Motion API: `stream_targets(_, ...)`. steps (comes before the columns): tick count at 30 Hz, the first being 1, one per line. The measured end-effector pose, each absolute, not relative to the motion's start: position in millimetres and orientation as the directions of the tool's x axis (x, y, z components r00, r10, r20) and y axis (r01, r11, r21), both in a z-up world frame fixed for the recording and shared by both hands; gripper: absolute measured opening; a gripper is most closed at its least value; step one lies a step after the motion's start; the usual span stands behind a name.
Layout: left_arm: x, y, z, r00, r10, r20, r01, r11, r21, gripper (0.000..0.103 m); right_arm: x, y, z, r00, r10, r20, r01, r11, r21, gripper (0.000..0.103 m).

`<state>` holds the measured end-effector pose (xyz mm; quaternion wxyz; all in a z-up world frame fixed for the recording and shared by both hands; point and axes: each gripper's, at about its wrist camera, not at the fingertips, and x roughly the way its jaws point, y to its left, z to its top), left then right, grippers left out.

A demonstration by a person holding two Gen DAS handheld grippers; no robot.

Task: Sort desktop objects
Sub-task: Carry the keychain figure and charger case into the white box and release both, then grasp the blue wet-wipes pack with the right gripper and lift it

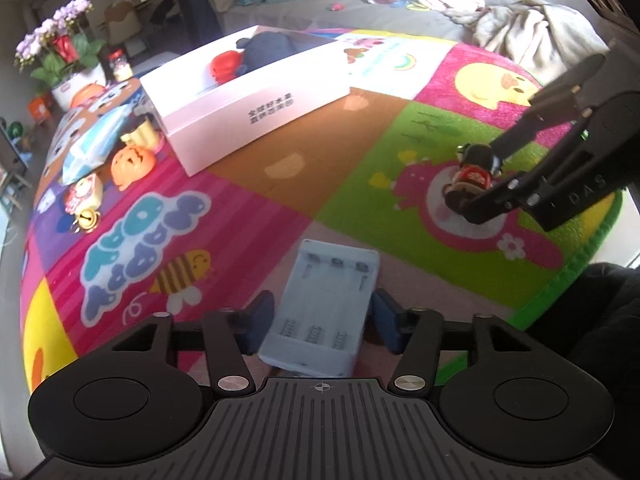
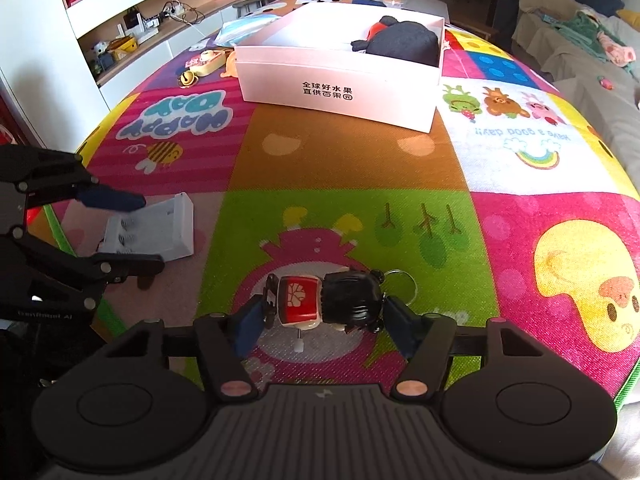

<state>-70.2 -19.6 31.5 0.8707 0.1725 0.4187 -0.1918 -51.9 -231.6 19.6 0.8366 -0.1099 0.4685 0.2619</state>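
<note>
A white cardboard box (image 2: 340,92), rectangular and open-topped, sits on a woven, brightly patterned mat (image 2: 348,168). Nearer than the box, the left gripper (image 1: 320,320) pinches a pale plastic battery holder (image 1: 320,308) with coiled springs. Right of it, the right gripper (image 2: 320,322) squeezes a glossy doll keychain (image 2: 332,300) lying sideways.

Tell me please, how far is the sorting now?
Done: the box holds a black plush and a red toy. In hand: the left gripper is shut on the charger, the right gripper on the doll; both things lie on the mat. Left: these two, plus the pumpkin, the bell and other small things beside the box.
</note>
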Motion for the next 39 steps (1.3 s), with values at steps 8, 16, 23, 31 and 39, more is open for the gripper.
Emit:
stream_targets(8,-86.3,-26.1,51.6,0.594,-0.221,-0.773,0.514,0.844,0.153,0.054,-50.8,-234.1,47.8,0.415,0.37,-0.831,-0.555,0.827,0.091,0.064)
stream_targets(16,-15.5,-23.9,125.8,0.784,-0.208,-0.585,0.428,0.863,0.268,0.053,13.3,-225.4,150.6,0.597,0.416,-0.686,-0.538,0.842,0.042,0.064)
stream_targets(23,90.9,-17.7,126.7,0.802,-0.204,-0.561,0.394,0.887,0.24,0.058,124.9,-194.6,171.8,0.561,0.46,-0.688,-0.528,0.839,0.131,0.065)
stream_targets(31,85.7,25.0,89.6,0.71,-0.168,-0.684,0.353,0.925,0.139,0.095,189.1,-153.6,132.6,0.443,0.399,-0.803,-0.512,0.848,0.139,0.071)
stream_targets(39,66.4,72.6,36.5,0.409,-0.225,-0.885,0.223,0.965,-0.142,0.096,188.2,-74.5,107.9,0.372,0.412,-0.832,-0.619,0.778,0.108,0.072)
